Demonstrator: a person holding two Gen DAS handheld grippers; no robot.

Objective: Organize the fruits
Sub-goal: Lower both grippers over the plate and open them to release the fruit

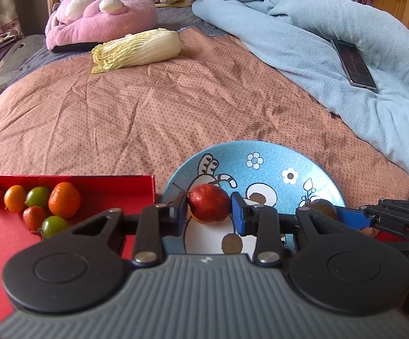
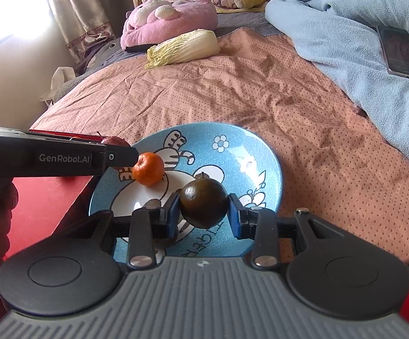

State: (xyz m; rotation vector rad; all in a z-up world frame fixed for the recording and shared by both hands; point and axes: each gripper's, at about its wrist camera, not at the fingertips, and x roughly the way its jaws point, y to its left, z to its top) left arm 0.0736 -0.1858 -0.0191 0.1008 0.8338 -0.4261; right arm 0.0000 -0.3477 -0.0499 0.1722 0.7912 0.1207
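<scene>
My left gripper [image 1: 209, 207] is shut on a dark red fruit [image 1: 208, 202] over the left part of the blue cartoon plate [image 1: 275, 158]. My right gripper [image 2: 203, 212] is shut on a dark green round fruit [image 2: 203, 202] above the same plate [image 2: 261, 147]. A small orange [image 2: 148, 168] lies on the plate's left side. The left gripper's body [image 2: 63, 158] shows in the right wrist view with the red fruit [image 2: 114, 140] peeking behind it. The right gripper's fingers [image 1: 348, 214] show at the right of the left wrist view. A red tray [image 1: 105, 186] left of the plate holds several small orange and green fruits [image 1: 64, 199].
The plate and tray rest on a pink dotted bedspread [image 1: 147, 113]. A napa cabbage [image 1: 136, 49] lies farther back, with a pink plush toy [image 1: 102, 17] behind it. A light blue blanket [image 1: 317, 28] with a phone [image 1: 354, 63] on it lies to the right.
</scene>
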